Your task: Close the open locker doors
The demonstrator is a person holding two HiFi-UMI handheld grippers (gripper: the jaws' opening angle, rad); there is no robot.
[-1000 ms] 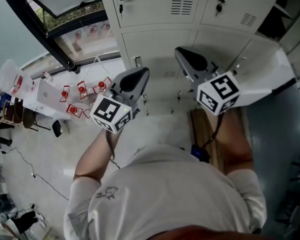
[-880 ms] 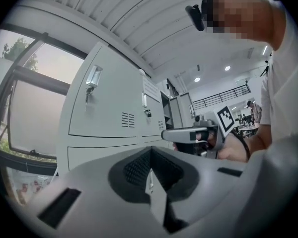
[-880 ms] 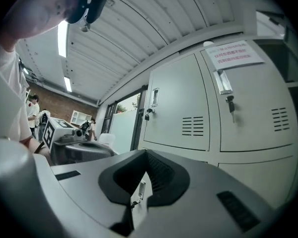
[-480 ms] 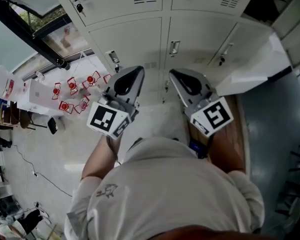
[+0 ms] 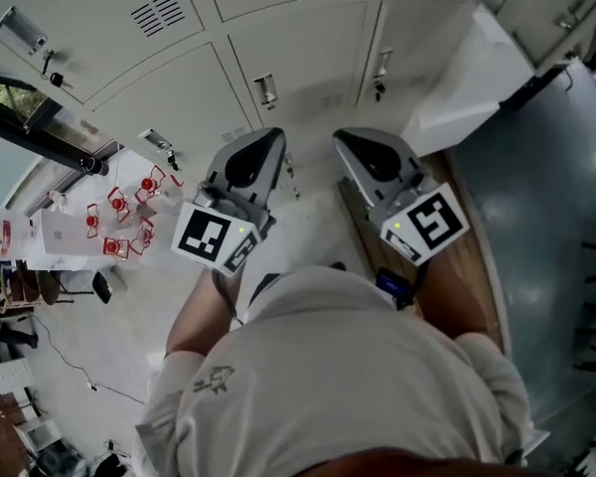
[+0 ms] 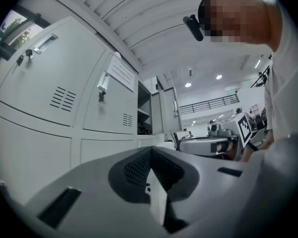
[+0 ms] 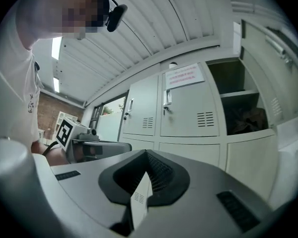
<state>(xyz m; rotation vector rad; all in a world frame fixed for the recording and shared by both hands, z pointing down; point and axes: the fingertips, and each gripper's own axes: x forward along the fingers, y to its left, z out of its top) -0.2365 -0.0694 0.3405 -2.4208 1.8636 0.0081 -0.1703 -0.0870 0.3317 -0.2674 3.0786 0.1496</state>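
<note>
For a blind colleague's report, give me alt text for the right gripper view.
The right gripper's grey claw, shut and empty, points at pale grey metal lockers; one compartment at right stands open, its door swung outward.

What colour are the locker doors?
The locker doors are pale grey; right gripper view shows it best.

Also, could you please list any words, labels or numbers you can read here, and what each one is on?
No text here can be read.
Notice sheet on an upper locker door: red print, too blurred to read.
Small print on the person's shirt: too small to read.
Left marker cube and right marker cube: black square patterns only, no words.
</note>
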